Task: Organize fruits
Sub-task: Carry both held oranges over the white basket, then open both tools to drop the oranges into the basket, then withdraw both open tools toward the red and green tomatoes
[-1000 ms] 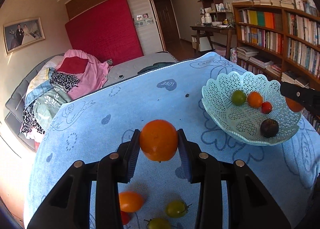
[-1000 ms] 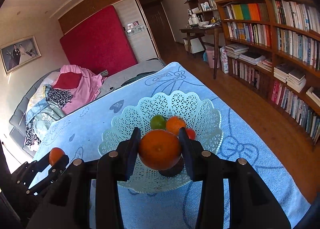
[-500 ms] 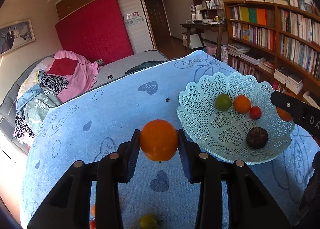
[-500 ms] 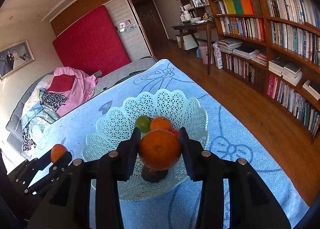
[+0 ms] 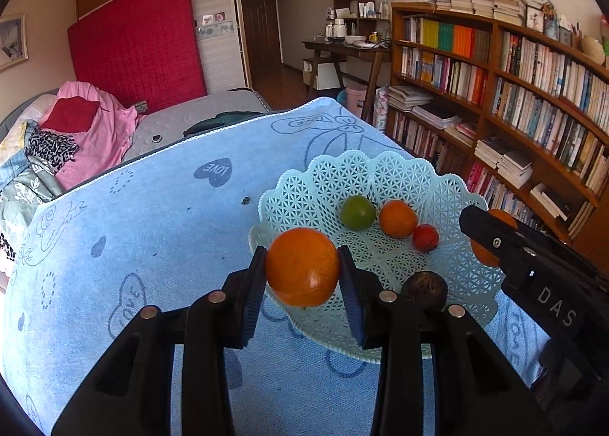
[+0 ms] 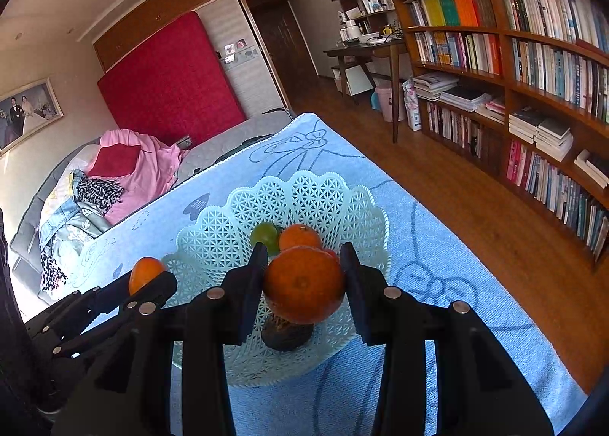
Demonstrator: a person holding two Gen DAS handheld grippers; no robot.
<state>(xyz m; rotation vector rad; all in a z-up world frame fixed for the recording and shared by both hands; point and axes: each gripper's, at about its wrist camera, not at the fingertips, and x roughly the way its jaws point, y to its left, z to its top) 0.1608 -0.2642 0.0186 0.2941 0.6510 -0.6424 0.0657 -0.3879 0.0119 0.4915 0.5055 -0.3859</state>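
Left wrist view: the left gripper clamps one orange between its two fingers, held above the near rim of a pale green lattice basket that sits just ahead and to the gripper's right on a blue towel. Four fruits lie in the basket beyond the fingertips: one green fruit, one small orange fruit, one red fruit and one dark round fruit. A heart on the towel ahead reads "LOVE", seen upside down. To the far right, the right gripper carries the letters "DAS" on its side and grips a second orange, mostly hidden behind its finger.

Right wrist view: the right gripper is closed on its own orange, poised over the same basket. Ahead of the fingers the green fruit and small orange fruit show; the dark fruit sits directly beneath the held orange, and only a sliver of red shows behind it. To the left, the left gripper holds its orange beside the basket's rim. A bookcase fills the right wall.
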